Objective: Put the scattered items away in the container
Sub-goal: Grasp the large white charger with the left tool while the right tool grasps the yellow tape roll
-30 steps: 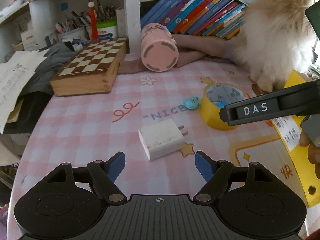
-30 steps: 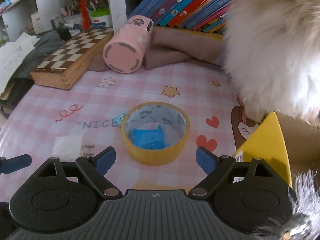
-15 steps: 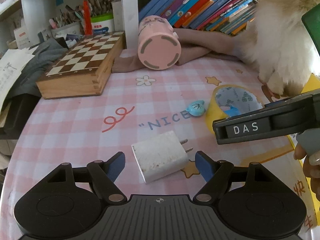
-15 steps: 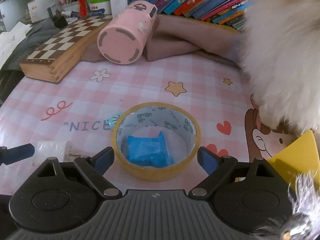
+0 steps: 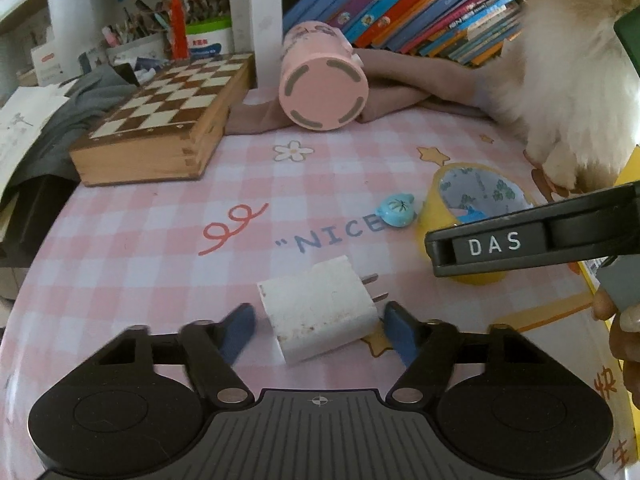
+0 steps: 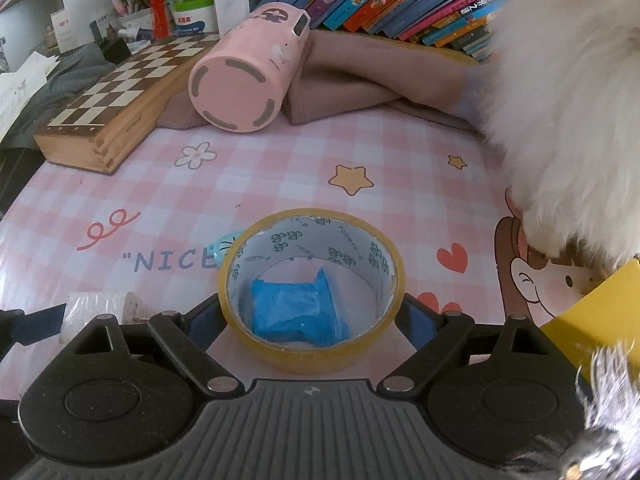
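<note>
Pink tablecloth: charger between closing left gripper (pads not yet touching).

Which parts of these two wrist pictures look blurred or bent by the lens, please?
Left wrist view: the left gripper fingers smear as its jaws close around the white charger; the table edge curves from fisheye. Right wrist view: the tape roll is sharp, the fluffy white fur soft.

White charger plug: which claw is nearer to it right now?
Left. The left claw straddles the white charger plug, jaws closing with the plug between them. The right claw sits around the yellow tape roll, with the plug off to its left side.
</note>
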{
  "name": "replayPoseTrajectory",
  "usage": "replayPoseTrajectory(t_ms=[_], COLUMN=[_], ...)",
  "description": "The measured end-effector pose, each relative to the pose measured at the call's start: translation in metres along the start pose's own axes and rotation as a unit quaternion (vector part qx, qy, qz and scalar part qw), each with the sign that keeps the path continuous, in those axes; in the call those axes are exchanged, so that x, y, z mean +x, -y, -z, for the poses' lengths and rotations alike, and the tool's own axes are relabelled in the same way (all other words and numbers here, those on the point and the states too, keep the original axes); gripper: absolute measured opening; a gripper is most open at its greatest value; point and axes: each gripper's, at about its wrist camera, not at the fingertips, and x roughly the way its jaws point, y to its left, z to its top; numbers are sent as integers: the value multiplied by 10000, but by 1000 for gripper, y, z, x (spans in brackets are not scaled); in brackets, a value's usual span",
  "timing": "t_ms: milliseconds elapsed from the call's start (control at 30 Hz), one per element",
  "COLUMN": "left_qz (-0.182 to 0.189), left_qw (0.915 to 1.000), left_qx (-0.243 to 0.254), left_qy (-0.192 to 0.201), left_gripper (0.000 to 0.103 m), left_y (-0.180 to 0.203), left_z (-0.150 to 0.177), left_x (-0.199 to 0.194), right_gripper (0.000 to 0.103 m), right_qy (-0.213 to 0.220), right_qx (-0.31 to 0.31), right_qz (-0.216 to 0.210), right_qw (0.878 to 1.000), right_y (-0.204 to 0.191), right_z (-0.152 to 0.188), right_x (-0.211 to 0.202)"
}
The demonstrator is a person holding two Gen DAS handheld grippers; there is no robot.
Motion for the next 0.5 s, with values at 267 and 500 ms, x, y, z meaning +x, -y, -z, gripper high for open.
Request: replayPoseTrajectory(t_ms=[267,500], left_qz=[144,202], left_qw=[9997,9992], left_qx=[-189,-257], left_qy=[39,234], left_gripper=[55,55], left_y=[-5,-7], left_z=[3,5], left_x=[-14,-39], right_gripper=[88,88], right_qy=[189,343], right_qx=[66,96], right_qz=[-28,-75], right_qw=[9998,9993], right_y=[1,-2], right_z=[2,4], right_x=[-18,-37])
